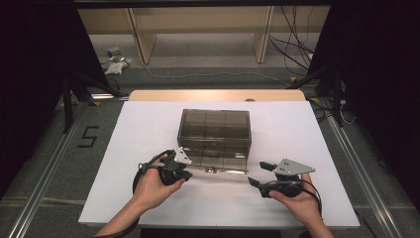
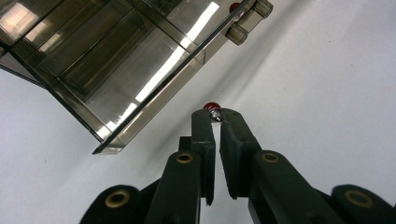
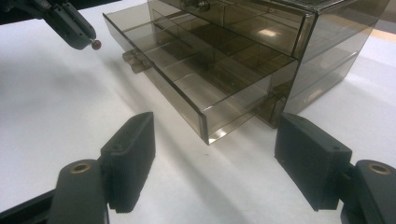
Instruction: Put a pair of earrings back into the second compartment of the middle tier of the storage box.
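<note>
A smoky clear drawer box [image 1: 214, 130] stands mid-table with its bottom drawer [image 1: 221, 166] pulled out toward me. My left gripper [image 1: 190, 172] is at the drawer's front left corner, shut on a small red-capped metal piece [image 2: 211, 105] pinched at its tips [image 2: 215, 115], just above the white surface. From the right gripper view the same red piece [image 3: 96, 45] shows at the left gripper's tip [image 3: 77, 29], outside the drawer [image 3: 187, 79]. The right gripper [image 1: 258, 173] hangs open beside the drawer's right front corner, its jaws wide [image 3: 215, 158] with nothing between them.
The white tabletop [image 1: 148, 129] spreads around the box. The drawer has divided compartments [image 2: 116, 60] and a small handle [image 2: 239, 32] on its front. Another small red spot [image 2: 233, 6] shows near that handle. Cables and shelving lie beyond the table's far edge [image 1: 218, 94].
</note>
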The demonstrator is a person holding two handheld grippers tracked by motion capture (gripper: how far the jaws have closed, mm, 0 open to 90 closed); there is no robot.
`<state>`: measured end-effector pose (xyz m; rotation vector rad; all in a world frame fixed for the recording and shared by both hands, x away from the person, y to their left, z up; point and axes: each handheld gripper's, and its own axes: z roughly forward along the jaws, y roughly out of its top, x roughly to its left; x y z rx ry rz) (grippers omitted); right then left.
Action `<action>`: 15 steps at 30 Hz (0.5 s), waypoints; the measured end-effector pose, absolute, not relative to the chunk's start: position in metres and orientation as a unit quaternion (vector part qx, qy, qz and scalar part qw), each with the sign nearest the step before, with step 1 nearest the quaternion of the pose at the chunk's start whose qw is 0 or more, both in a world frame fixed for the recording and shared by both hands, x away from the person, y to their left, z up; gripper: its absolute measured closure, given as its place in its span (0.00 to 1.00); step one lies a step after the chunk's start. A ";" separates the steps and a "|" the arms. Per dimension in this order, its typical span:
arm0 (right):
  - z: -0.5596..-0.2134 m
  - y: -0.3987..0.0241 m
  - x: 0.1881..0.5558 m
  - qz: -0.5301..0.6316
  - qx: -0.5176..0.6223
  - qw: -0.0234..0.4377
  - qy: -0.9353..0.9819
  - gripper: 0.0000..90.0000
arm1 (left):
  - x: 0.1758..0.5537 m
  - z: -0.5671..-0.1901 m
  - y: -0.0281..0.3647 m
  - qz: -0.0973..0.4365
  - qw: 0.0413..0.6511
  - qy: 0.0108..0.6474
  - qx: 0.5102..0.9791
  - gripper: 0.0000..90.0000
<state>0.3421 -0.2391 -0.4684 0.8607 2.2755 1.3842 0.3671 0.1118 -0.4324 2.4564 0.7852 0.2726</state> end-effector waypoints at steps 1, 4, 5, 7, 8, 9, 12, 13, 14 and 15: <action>-0.468 -0.239 0.342 0.487 0.303 0.171 0.801 0.33 | 0.367 -0.432 0.112 0.101 0.271 0.291 0.912 0.94; -0.468 -0.239 0.342 0.487 0.303 0.171 0.801 0.33 | 0.367 -0.431 0.111 0.102 0.273 0.290 0.911 0.94; -0.468 -0.239 0.342 0.487 0.303 0.171 0.801 0.33 | 0.367 -0.430 0.112 0.103 0.272 0.287 0.913 0.93; -0.468 -0.239 0.342 0.487 0.304 0.170 0.801 0.33 | 0.367 -0.430 0.111 0.103 0.275 0.291 0.911 0.94; -0.468 -0.239 0.342 0.487 0.303 0.171 0.801 0.33 | 0.367 -0.430 0.111 0.103 0.276 0.291 0.910 0.94; -0.468 -0.239 0.342 0.487 0.303 0.170 0.801 0.33 | 0.367 -0.430 0.111 0.103 0.276 0.291 0.910 0.93; -0.469 -0.239 0.342 0.486 0.303 0.170 0.802 0.33 | 0.367 -0.428 0.111 0.105 0.277 0.290 0.910 0.93; -0.469 -0.239 0.342 0.486 0.304 0.170 0.802 0.33 | 0.367 -0.428 0.111 0.106 0.278 0.290 0.910 0.94; -0.469 -0.239 0.342 0.487 0.304 0.170 0.801 0.33 | 0.367 -0.427 0.111 0.106 0.280 0.291 0.909 0.94; -0.469 -0.239 0.342 0.487 0.304 0.170 0.801 0.33 | 0.367 -0.427 0.110 0.106 0.280 0.290 0.909 0.93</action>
